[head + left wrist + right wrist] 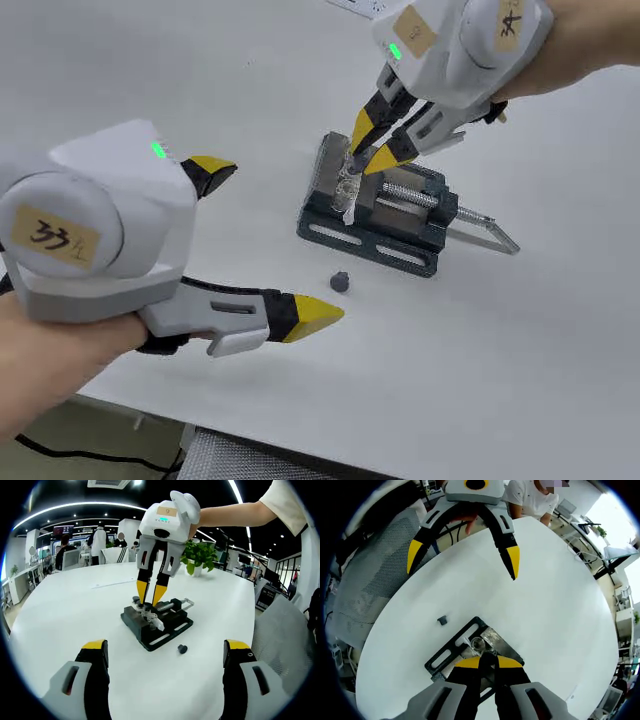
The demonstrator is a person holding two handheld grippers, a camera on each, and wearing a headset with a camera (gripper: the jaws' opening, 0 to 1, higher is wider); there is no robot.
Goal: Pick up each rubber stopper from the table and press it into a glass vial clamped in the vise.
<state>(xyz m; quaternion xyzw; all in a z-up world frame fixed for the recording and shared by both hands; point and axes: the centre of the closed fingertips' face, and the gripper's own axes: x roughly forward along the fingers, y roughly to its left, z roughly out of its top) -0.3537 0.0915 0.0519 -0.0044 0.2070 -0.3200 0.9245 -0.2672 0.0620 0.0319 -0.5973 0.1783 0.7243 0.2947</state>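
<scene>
Glass vial (477, 642) stands upright, clamped between the jaws of the vise (400, 225), directly under the tips of the right gripper (372, 148). That gripper points steeply down at the vial's mouth, its two yellow-tipped jaws drawn close with only a narrow gap between them. In the right gripper view a small dark shape sits in that gap. I cannot tell whether it is a stopper or whether the jaws are gripping it. The dark vise rests flat on the white counter (520, 340), its screw handle sticking out on the side away from the vial. One rubber stopper (340, 282), small and dark, lies loose on the counter just beside the vise base, touching nothing else. The left gripper (265, 240) hovers above the counter on the near side, well apart from the vise, its jaws spread wide and holding nothing.
</scene>
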